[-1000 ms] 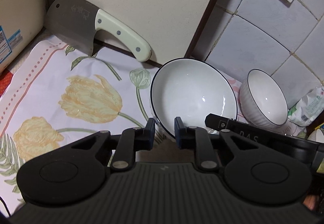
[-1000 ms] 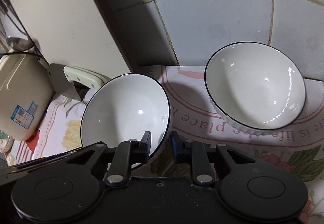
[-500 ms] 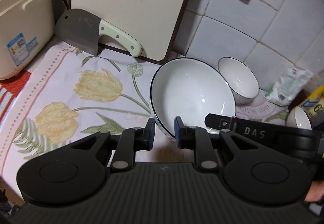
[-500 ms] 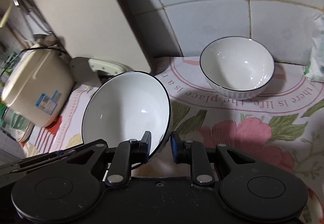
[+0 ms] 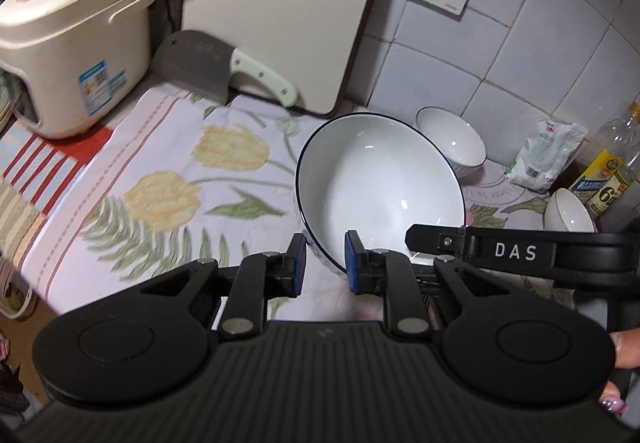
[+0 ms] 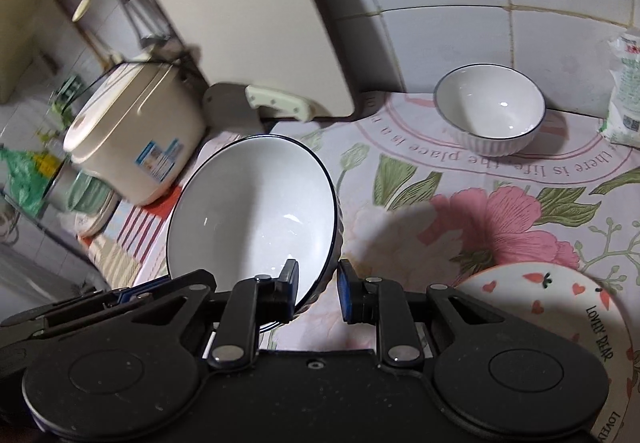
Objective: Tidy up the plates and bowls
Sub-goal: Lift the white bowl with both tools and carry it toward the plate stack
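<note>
The flowered cloth [image 5: 168,179] covers the counter and serves as the landmark here. At its far left corner stands a cream rice cooker [image 5: 68,59], and along its far edge a pale cutting board [image 5: 280,11] leans against the tiled wall, with a cleaver [image 5: 224,71] propped at the board's foot.

Above the middle of the cloth hangs a large white bowl [image 5: 380,183] with a dark rim, tilted so its inside faces the cameras and lifted clear of the cloth. Both grippers hold it at the near part of its rim. The left gripper [image 5: 325,259] has its jaws nearly closed, pinching the rim's near-left edge between the blue pads. The right gripper [image 6: 316,289] is likewise nearly closed on the rim's near-right edge, one pad inside the bowl and one outside.

At the near right of the cloth lies a plate [image 6: 560,307] printed with red hearts, partly hidden behind the right gripper. Near the cloth's far right edge, by the wall, a smaller white bowl [image 6: 490,109] sits upright on the pink lettered ring. Another small white bowl [image 5: 568,211] sits at the cloth's right edge, beside a white packet [image 5: 544,153] and a bottle [image 5: 608,171].
</note>
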Motion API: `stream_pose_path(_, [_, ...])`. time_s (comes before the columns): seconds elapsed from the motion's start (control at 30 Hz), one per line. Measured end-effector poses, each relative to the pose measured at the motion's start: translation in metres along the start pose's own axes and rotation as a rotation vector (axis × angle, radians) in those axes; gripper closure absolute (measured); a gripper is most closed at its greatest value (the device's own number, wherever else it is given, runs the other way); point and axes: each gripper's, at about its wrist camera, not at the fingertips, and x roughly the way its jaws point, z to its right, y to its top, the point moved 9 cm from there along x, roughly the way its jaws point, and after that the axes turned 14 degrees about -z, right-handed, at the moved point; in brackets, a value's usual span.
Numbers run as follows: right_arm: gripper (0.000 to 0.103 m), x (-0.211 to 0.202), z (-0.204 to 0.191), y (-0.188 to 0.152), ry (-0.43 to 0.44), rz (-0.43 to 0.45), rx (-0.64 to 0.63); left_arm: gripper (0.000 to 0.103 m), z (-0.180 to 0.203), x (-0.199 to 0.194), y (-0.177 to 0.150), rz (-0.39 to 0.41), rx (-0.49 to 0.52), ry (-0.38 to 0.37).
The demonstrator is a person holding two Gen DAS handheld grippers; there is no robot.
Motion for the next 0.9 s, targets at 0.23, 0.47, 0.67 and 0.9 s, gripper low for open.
stream_pose_path(0.23, [0.078,0.015,-0.007,-0.02,0.009,-0.04,-0.026,0.085,-0.016,0.006,-0.019,-0.035,-0.04,0.008])
stream_pose_path(0.47, [0.078,0.042,-0.008,-0.029,0.006,-0.089,-0.034,0.084,-0.032,0.024,-0.028,-0.087,-0.076,0.008])
stream_pose_path(0.67, [0.078,0.06,-0.004,-0.034,-0.033,-0.115,-0.048,0.085,-0.036,0.046,-0.036,-0.14,-0.089,-0.006])
stream_pose_path(0.9, [0.078,0.071,0.002,-0.036,-0.054,-0.146,-0.03,0.085,-0.036,0.059,-0.038,-0.172,-0.091,-0.014])
